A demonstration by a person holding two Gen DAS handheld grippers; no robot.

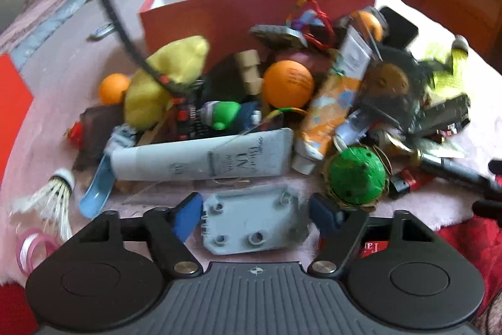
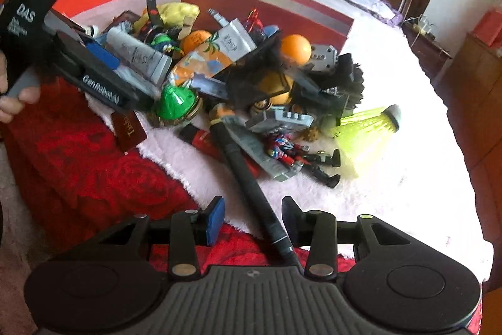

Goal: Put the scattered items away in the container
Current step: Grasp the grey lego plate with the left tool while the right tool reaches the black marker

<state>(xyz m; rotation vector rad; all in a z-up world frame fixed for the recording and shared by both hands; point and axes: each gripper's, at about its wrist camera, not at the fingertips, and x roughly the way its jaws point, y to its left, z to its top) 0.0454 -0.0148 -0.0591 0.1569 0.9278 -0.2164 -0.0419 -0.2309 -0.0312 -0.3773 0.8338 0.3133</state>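
The left tongs (image 1: 255, 215) were spread wide around a flat grey plastic plate with round bosses (image 1: 252, 220), which lay on the pale fluffy blanket (image 1: 56, 90) squarely between the blue pads (image 1: 185, 217), long axis running across from one pad to the other. Whether the pads touched its ends was hard to tell. Straight ahead, beyond the heap, stood the red rectangular cardboard box (image 1: 251, 15), open side up and well apart from the plate. So the left hand was plainly the nearer one for this piece, and the carry, by my reading, ran forward over the pile. The right tongs (image 2: 253, 220) were spread too, pinching nothing, with a long black rod (image 2: 248, 178) passing between them, its axis running away toward the clutter, far end pointing up-left into the pile. The box (image 2: 282, 8) sat beyond that.
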